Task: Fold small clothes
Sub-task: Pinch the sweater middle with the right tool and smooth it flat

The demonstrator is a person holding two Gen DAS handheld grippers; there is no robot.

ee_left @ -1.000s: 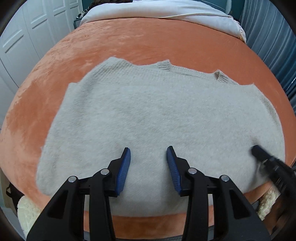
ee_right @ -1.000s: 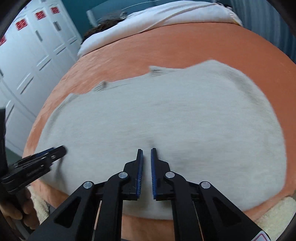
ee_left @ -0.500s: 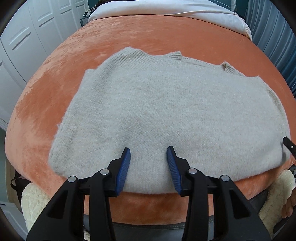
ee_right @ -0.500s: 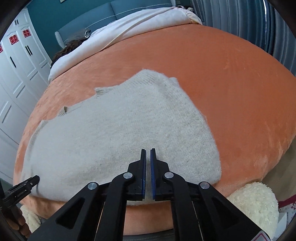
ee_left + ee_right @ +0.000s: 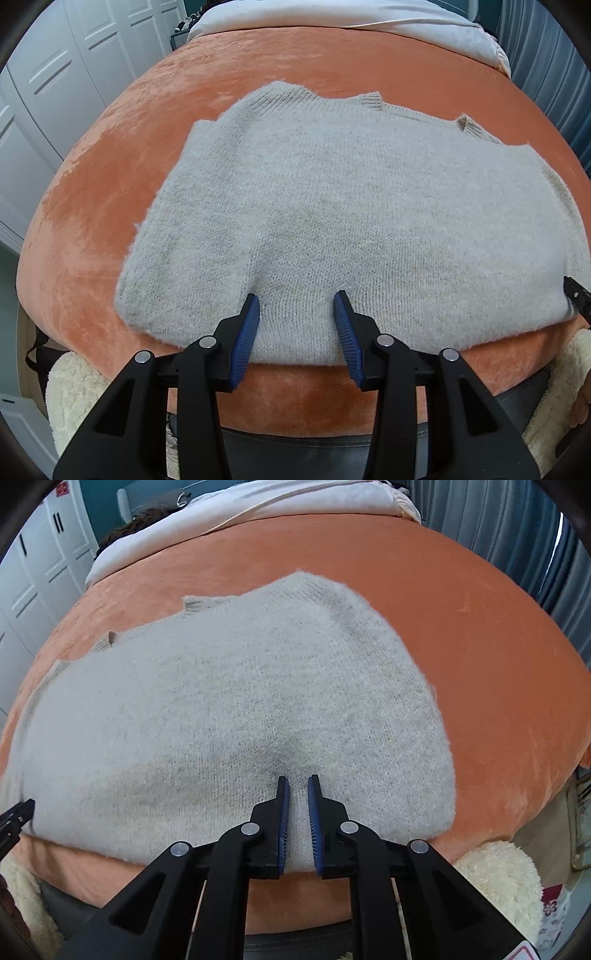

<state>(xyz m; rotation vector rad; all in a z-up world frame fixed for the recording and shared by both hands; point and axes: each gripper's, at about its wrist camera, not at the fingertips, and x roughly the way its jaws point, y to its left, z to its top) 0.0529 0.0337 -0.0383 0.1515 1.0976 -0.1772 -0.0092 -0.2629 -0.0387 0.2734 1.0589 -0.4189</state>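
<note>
Right tool jaws just parting, over sweater

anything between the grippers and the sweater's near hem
Nothing visible. The left gripper and right gripper both sit right over the sweater near its front hem, jaws open, the right pair only narrowly. Only bare orange cover surrounds it.
</note>
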